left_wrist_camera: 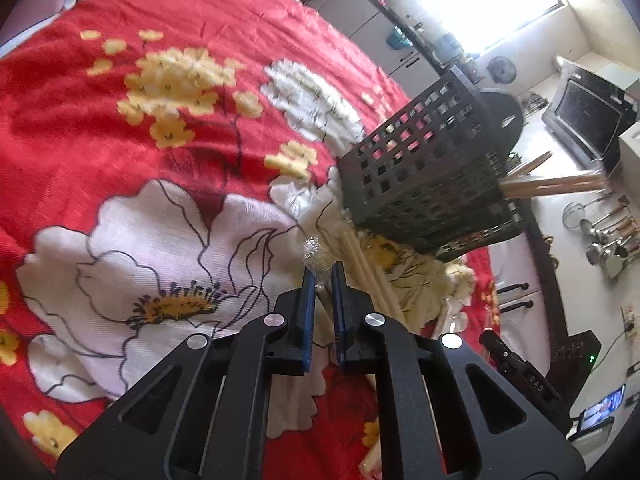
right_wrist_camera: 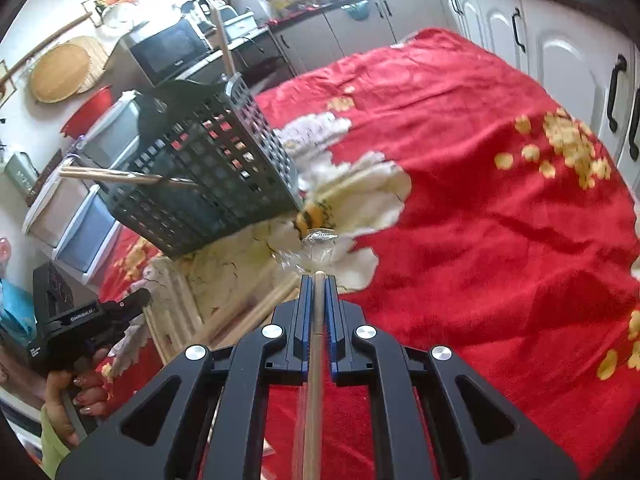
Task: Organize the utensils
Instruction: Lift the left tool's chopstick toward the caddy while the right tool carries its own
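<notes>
Kitchen cabinets and a microwave (right_wrist_camera: 168, 50) ring a surface covered by a red cloth printed with white and yellow flowers (left_wrist_camera: 132, 140). On that cloth I see a black plastic lattice utensil basket (left_wrist_camera: 432, 176), leaning in both views, though the fisheye may add to the slant. Wooden sticks (left_wrist_camera: 556, 184) poke out of its open top, and a broad black utensil (left_wrist_camera: 504, 112) rises from it too.

My left gripper (left_wrist_camera: 325, 274) sits low over the cloth, just short of the basket. Its blue-lined jaws stand narrow, with a small gap between them. A clear crinkled plastic wrapper (left_wrist_camera: 311, 249) lies at the tips and seems to run into the gap, but I cannot tell whether the jaws actually pinch it. Several pale wooden chopsticks (left_wrist_camera: 368, 272) lie on the cloth just beside the gripper, between it and the basket.

My right gripper (right_wrist_camera: 319, 280) has its jaws closed onto a single wooden chopstick (right_wrist_camera: 314, 380) that runs lengthwise between them, its tip showing just past the fingertips. The same wrapper lies on the cloth just ahead of that tip. At the left edge of the right wrist view, a hand (right_wrist_camera: 74, 390) holds the left gripper's handle.
</notes>
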The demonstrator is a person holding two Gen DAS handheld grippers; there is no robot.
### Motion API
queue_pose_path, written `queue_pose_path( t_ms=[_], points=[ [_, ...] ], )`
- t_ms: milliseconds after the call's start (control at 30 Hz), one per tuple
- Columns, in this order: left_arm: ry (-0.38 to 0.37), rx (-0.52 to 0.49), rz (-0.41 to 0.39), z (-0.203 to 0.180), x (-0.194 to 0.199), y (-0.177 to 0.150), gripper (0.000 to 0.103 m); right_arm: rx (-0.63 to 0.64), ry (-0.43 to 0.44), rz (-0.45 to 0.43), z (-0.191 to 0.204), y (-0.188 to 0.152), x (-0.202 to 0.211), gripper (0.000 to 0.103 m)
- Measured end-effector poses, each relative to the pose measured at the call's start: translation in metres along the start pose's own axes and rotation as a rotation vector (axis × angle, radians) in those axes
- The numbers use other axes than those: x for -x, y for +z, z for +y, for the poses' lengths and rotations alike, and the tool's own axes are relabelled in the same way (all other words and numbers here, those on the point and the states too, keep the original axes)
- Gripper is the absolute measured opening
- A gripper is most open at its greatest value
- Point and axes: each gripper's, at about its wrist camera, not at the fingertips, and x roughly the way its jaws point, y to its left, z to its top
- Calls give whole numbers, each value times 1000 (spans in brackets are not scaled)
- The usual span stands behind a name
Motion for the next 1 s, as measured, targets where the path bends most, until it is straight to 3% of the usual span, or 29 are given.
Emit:
queue_pose_path(
  t_ms=[533, 1000],
  points=[
    [70, -73, -266, -11, 81, 16, 4, 133, 90, -84, 40, 15, 40, 6],
    [17, -133, -367, -39, 121, 20, 3, 235, 170, -166, 81, 30, 65, 6]
  ],
)
